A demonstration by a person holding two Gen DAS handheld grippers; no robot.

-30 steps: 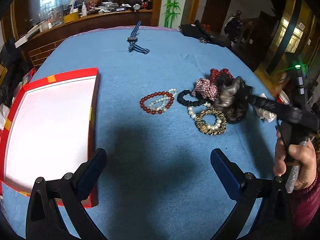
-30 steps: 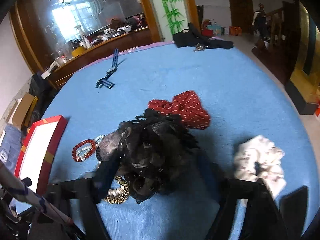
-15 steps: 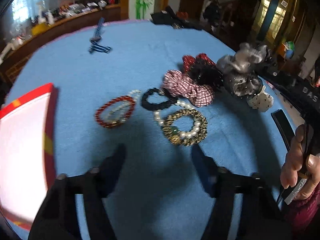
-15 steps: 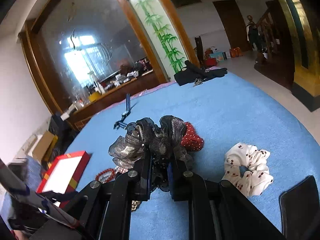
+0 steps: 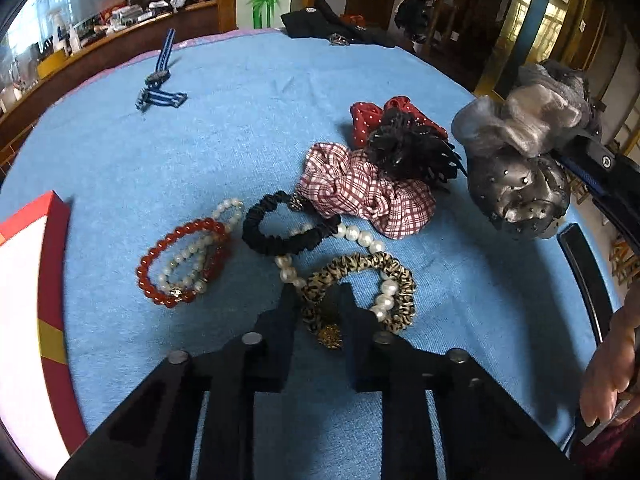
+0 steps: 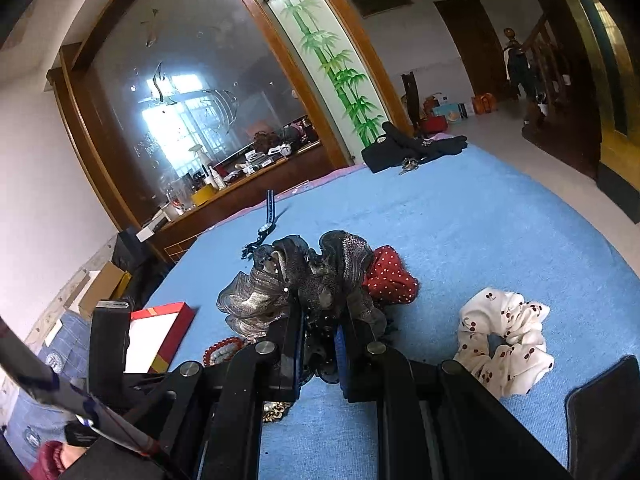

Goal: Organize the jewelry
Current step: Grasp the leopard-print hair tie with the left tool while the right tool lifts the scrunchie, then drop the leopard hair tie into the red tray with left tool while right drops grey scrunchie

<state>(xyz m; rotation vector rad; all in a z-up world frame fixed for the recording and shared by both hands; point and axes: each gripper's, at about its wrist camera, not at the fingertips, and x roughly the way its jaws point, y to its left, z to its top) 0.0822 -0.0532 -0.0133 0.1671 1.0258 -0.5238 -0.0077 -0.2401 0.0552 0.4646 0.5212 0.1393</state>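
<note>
Left gripper jaws closed on leopard-print scrunchie; right gripper jaws clamp grey scrunchie, lifted above counter.

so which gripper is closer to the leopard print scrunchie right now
Left. The left gripper has its fingers either side of the leopard print scrunchie's near edge; the right gripper is raised off to the side, clamping the grey scrunchie.

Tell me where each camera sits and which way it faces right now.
Left wrist: low behind the left gripper, its fingers closing around the leopard-print scrunchie; the right hand shows at the edge.
Right wrist: behind the right gripper, raised, facing the room, clamping the grey organza scrunchie.
Both show that scrunchie, the red polka-dot scrunchie and the red box.
</note>
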